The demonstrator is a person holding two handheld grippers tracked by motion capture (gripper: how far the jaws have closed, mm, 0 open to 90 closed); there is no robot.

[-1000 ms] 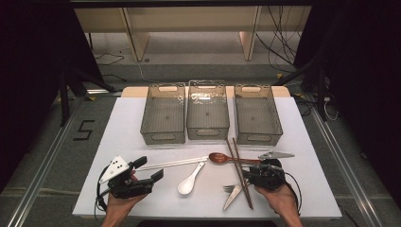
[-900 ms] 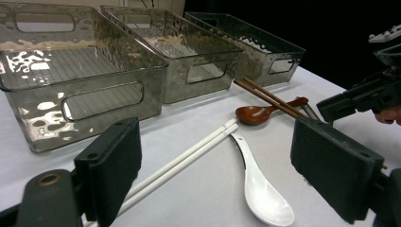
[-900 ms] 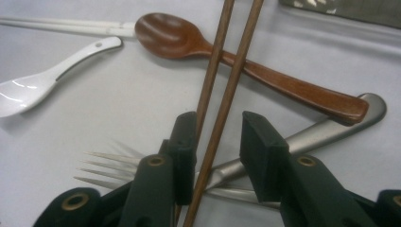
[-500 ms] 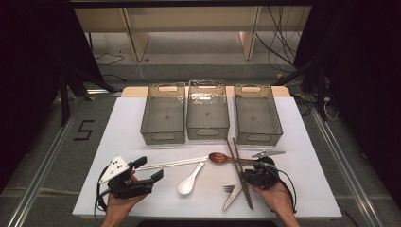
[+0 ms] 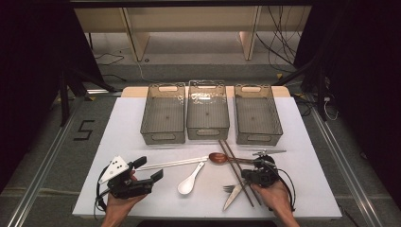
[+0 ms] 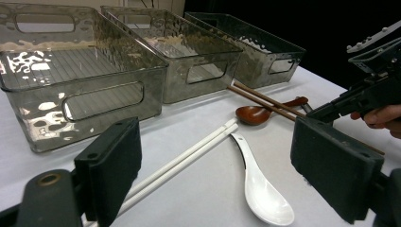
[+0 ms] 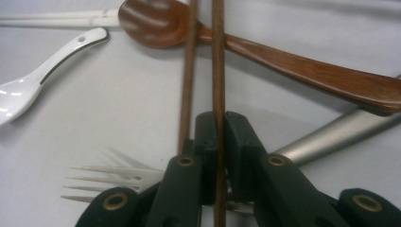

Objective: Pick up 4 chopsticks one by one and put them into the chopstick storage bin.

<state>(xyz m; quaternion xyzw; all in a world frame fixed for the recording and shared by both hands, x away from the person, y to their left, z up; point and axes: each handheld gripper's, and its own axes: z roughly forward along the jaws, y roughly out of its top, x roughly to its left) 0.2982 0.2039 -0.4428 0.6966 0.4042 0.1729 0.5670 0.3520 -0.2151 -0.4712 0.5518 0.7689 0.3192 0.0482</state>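
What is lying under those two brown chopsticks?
The brown chopsticks cross over the wooden spoon, just behind its bowl. Nearer the right gripper, whose fingers pinch one stick, a fork lies below; the fingers cover its handle.

A white table in a dim, dark-sided room

The white-topped table [image 5: 142,198] stands on a grey floor [image 5: 42,156] marked with a black "5" [image 5: 85,129]. Beyond it runs pale wooden shelving [image 5: 189,19] with upright legs, black cables [image 5: 279,28] trailing across the floor beneath. Metal rails [image 5: 38,189] flank the table; both sides fall into black shadow.
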